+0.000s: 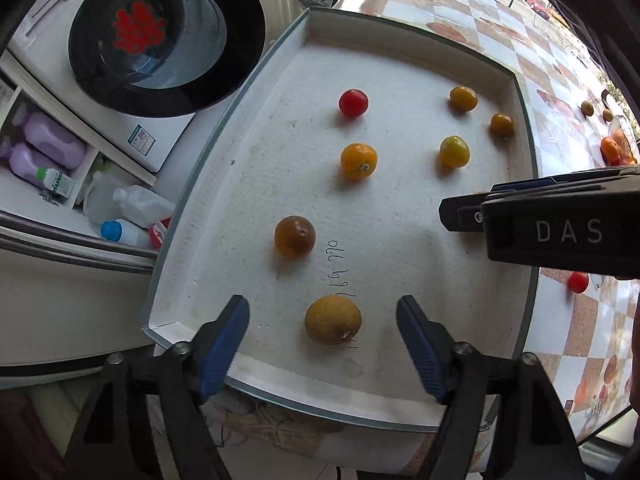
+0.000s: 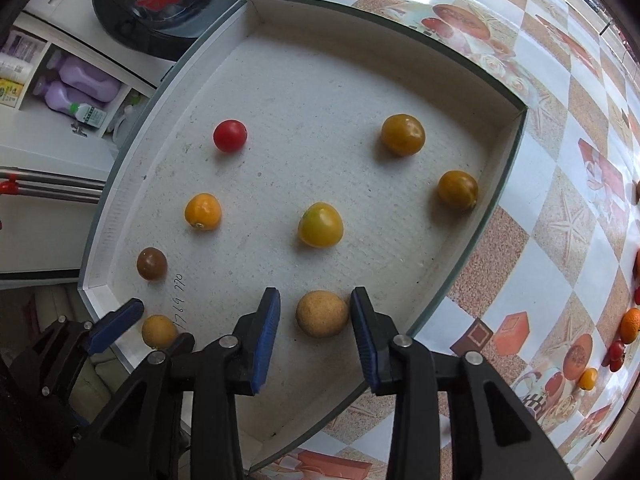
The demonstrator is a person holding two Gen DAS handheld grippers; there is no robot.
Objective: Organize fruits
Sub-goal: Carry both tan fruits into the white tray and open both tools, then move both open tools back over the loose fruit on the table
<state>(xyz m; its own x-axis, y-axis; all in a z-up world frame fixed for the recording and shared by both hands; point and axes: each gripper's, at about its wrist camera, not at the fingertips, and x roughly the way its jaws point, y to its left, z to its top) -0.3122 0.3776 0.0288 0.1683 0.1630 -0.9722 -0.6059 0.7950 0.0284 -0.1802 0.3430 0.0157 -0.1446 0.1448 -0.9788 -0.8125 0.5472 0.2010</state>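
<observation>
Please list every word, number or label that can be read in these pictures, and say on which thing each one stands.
"DAS": raised letters on the black body of the right claw, seen from the left wrist.
Handwritten digits on the tray floor, upside down, perhaps "770": not surely readable.
Labels on the washing machine and the bottles: too small to read.

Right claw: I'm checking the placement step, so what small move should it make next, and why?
Probably a short straight pull back, jaws kept apart. The right claw is open around the tan round fruit, which rests on the white tray floor with a gap at each blue pad. The fruit looks already set down, so retreating without brushing it seems safest.
</observation>
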